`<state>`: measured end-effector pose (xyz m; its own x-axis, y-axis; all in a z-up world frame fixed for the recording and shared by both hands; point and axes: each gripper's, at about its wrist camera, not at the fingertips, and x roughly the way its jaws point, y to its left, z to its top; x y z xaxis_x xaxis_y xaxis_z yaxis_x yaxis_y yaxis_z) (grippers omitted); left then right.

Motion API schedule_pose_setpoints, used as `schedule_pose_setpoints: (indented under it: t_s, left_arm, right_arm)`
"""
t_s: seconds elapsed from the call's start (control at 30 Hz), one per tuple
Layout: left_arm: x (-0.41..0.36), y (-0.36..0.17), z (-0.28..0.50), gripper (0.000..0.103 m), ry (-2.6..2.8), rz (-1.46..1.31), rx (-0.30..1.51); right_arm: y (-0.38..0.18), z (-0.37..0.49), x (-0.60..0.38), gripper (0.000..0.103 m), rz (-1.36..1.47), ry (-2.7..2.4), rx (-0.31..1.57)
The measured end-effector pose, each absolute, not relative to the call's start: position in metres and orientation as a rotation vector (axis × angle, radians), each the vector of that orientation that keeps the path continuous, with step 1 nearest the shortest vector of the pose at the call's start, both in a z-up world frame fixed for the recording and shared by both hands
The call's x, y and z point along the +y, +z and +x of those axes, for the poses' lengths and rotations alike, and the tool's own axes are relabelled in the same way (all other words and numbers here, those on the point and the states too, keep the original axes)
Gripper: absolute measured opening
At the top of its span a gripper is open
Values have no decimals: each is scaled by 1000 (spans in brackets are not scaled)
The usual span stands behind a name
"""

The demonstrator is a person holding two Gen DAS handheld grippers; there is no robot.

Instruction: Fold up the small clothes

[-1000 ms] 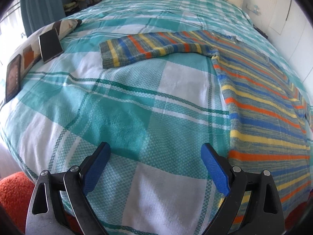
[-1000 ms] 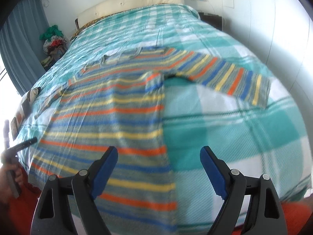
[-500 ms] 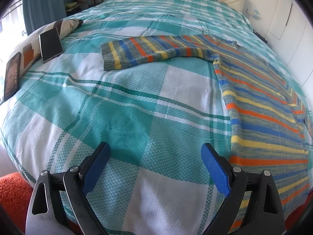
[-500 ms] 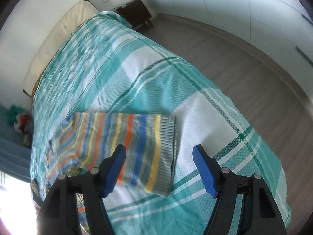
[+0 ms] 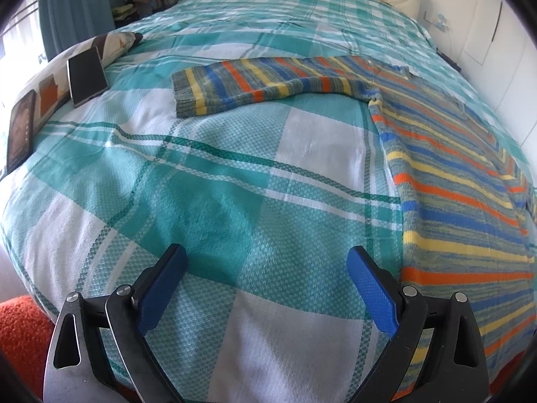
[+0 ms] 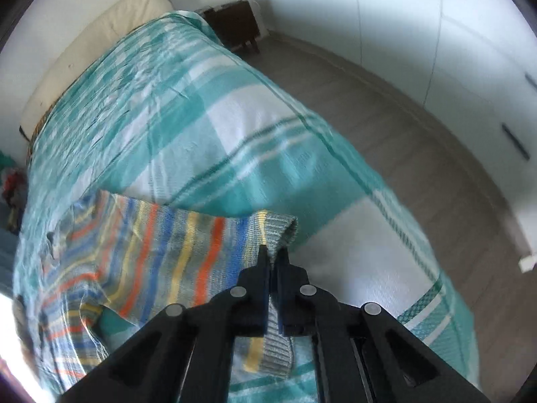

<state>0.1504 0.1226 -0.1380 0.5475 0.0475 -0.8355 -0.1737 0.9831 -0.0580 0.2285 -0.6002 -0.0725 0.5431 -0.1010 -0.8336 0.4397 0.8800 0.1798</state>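
A striped knit sweater (image 5: 446, 181) in grey, blue, orange and yellow lies spread flat on the checked teal bedspread (image 5: 208, 181). Its left sleeve (image 5: 255, 84) stretches out across the bed, well ahead of my left gripper (image 5: 265, 278), which hovers open over bare bedspread with nothing between its blue pads. In the right wrist view the other sleeve (image 6: 174, 245) runs toward me, and my right gripper (image 6: 273, 258) is shut on its ribbed grey cuff (image 6: 280, 231), which bunches up between the black jaws.
Two dark phones (image 5: 86, 75) (image 5: 20, 131) rest on a patterned pillow at the bed's left edge. An orange rug (image 5: 20, 332) shows at lower left. On the right side lie grey floor (image 6: 419, 127), a dark nightstand (image 6: 235, 30) and white wardrobe doors.
My right gripper swung from over the sweater's body to the right sleeve end and closed on the cuff. The left gripper stayed in place, open.
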Motion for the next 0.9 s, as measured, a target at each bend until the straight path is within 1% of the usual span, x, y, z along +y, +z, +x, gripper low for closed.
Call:
schedule_pose_setpoints:
  t_s: [0.07,0.2,0.3,0.37,0.4,0.43,0.47,0.5,0.63,0.7,0.73,0.8,0.83,0.9]
  left_arm:
    - [123,-138,151,97,132,-145,983]
    - [125,-137,155,97,125,-173,980]
    - [127,-136,155,97,119,-187,977]
    - [128,-136,154,97,117,-187,975]
    - [128,-137,154,97,119,-185,974]
    - [128,-137,153,97,119,-184,974]
    - [128,-137,153,97,119,-181,974]
    - [127,-137,152,97,119,-177,973]
    - [127,-137,153,97,119,-170,973]
    - [126,-138,153,97,123,-167,972]
    - [125,-139,153,97,125,-165,972]
    - [123,-140,154,98,133,-157,974]
    - [122,-140,155,98,137,-151,976]
    - [120,-141,155,98,144,-140,975]
  right_arm:
    - [-34,244,-571,3,291,-314,917]
    - [31,285,-505,3,259,-185,833]
    - [49,322,-442,3,271,-22,826]
    - [38,350,-400,4,411,231,859]
    - [27,359,-384,10,490,341,891]
    - [15,368,-370,18,553,421,930]
    - [8,373,-361,48,579,461,953]
    - [5,371,-357,64,577,475,945]
    - [5,357,-380,63,566,468,894]
    - [2,349,-403,62,510,385,914]
    - [-2,352,-409,59,465,353,936]
    - [-20,359,-416,37,385,309,1002]
    - [-34,358,-418,35,351,295,1040]
    - [-54,356,-412,35,279,286,1079]
